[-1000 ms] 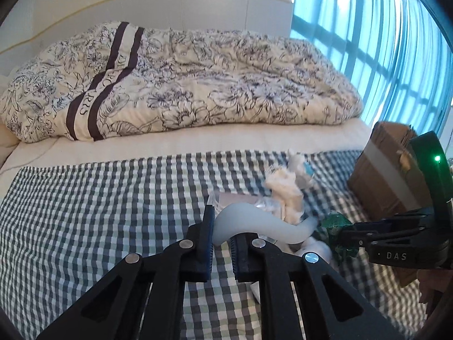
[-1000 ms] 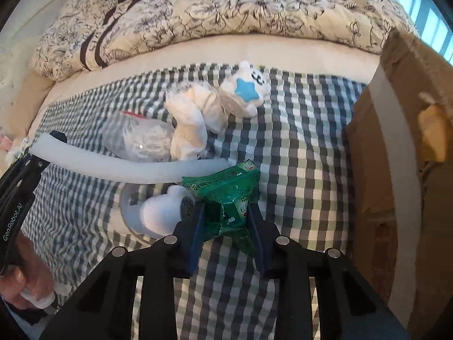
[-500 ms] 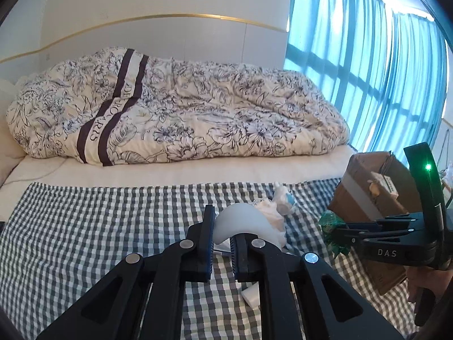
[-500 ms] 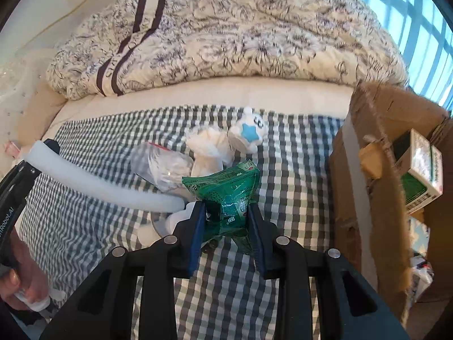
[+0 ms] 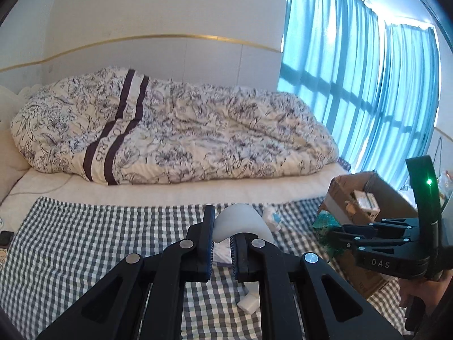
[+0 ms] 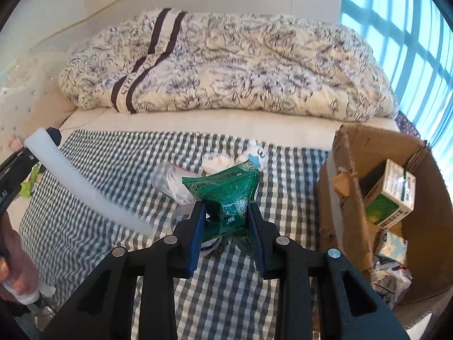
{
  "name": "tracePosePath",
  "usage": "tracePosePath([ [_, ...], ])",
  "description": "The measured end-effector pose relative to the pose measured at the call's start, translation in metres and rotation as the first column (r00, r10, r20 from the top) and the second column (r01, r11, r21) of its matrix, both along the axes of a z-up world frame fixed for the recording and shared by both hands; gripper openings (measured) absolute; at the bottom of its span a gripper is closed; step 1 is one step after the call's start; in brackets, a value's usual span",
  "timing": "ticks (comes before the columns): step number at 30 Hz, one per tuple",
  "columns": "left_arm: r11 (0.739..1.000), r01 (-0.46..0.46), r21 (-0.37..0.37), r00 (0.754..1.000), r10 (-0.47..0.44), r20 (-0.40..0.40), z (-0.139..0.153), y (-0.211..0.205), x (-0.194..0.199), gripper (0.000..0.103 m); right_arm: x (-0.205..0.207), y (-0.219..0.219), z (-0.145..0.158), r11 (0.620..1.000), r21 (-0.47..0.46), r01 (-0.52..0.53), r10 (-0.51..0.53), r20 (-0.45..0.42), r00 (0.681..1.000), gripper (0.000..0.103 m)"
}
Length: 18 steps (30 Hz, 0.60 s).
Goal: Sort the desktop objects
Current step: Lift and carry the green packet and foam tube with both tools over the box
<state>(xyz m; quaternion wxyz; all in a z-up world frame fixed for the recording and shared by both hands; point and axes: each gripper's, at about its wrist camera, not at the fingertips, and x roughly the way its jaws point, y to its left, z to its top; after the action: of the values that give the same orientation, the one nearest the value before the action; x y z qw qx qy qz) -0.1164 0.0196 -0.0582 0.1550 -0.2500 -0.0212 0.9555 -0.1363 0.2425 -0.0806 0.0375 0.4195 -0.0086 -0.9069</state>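
My left gripper [image 5: 221, 228] is shut on a white foam tube [image 5: 237, 222], held up over the checked cloth [image 5: 85, 235]. In the right wrist view the same foam tube [image 6: 85, 187] slants across the left side. My right gripper [image 6: 226, 221] is shut on a green foil packet [image 6: 226, 192], raised above the cloth [image 6: 283, 269]. The green packet [image 5: 324, 223] and the right gripper [image 5: 331, 233] also show at the right of the left wrist view. A white plush toy [image 6: 249, 160] and a clear plastic bag [image 6: 170, 181] lie on the cloth beyond the packet.
An open cardboard box [image 6: 351, 153] stands at the right edge of the bed, holding a green-and-white carton [image 6: 390, 198] and other packets. A flowered duvet [image 5: 175, 130] is heaped at the back. Blue curtains [image 5: 368, 85] hang at the right. A small white object [image 5: 249, 303] lies on the cloth.
Both grippers have risen from the cloth with their loads. The foam tube has come up off the other objects, and the box's inside has come into the right wrist view.
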Motion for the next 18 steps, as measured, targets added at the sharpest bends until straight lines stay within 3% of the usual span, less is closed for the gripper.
tracePosePath([
  [10, 0.999, -0.029, 0.043, 0.998, 0.032, -0.051, 0.026, -0.008, 0.015, 0.010, 0.021, -0.006, 0.030, 1.000, -0.021, 0.000, -0.003, -0.127, 0.992, 0.029],
  [18, 0.998, -0.037, 0.054, 0.995, 0.041, -0.087, 0.044, -0.004, 0.022, 0.010, 0.043, -0.006, 0.058, 1.000, -0.026, -0.001, -0.006, -0.269, 0.963, 0.029],
])
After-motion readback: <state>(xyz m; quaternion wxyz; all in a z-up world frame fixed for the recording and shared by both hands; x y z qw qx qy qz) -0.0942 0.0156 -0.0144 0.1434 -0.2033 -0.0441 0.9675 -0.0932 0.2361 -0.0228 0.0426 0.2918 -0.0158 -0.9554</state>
